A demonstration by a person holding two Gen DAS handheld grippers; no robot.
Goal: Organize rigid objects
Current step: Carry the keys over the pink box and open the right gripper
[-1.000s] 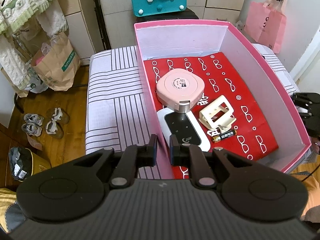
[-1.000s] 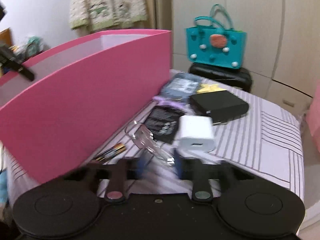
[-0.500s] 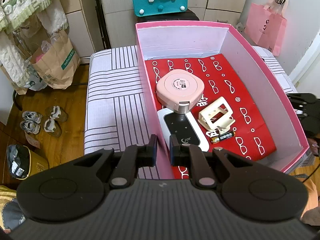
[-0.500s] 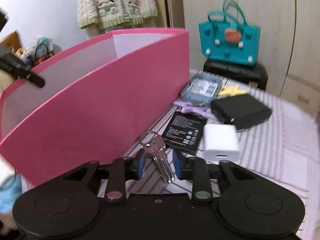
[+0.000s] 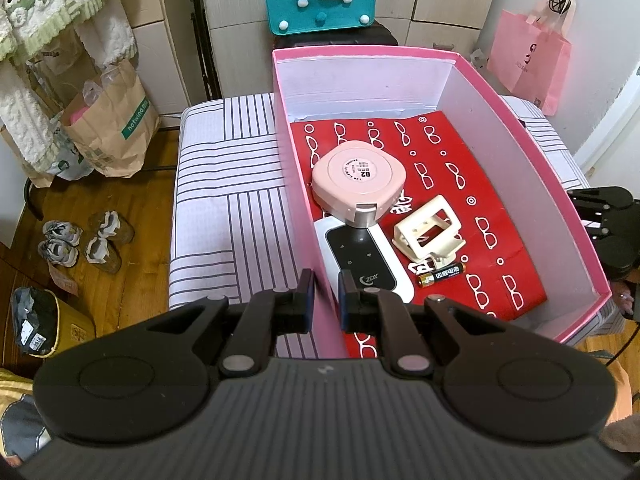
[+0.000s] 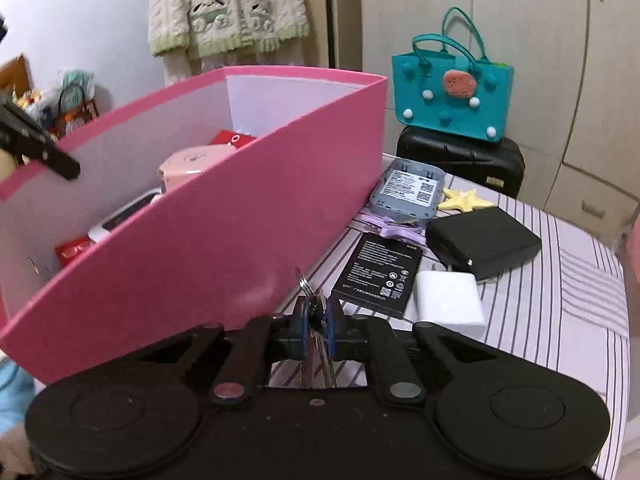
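Observation:
A pink box (image 5: 532, 120) on the striped table holds a pink round device (image 5: 358, 178), a white remote (image 5: 360, 264), a cream hole punch (image 5: 428, 228) and a battery (image 5: 442, 274). My left gripper (image 5: 323, 300) straddles the box's near left wall, its fingers nearly closed on it. My right gripper (image 6: 316, 322) is shut on a bunch of keys (image 6: 316, 312), lifted beside the box's outer wall (image 6: 224, 240). It shows at the box's right rim in the left wrist view (image 5: 608, 220). On the table lie a black battery pack (image 6: 378, 276), a white charger (image 6: 448, 300) and a black box (image 6: 484, 242).
A grey router (image 6: 408, 190), a purple clip (image 6: 392, 230) and a yellow star (image 6: 464, 200) lie past the box. A teal bag (image 6: 452, 96) sits on a black case behind the table. Paper bags (image 5: 108, 120) and shoes (image 5: 84, 240) are on the floor at left.
My right gripper has closed on the keys and lifted them off the table, rising beside the box. My left gripper has stayed on the box wall.

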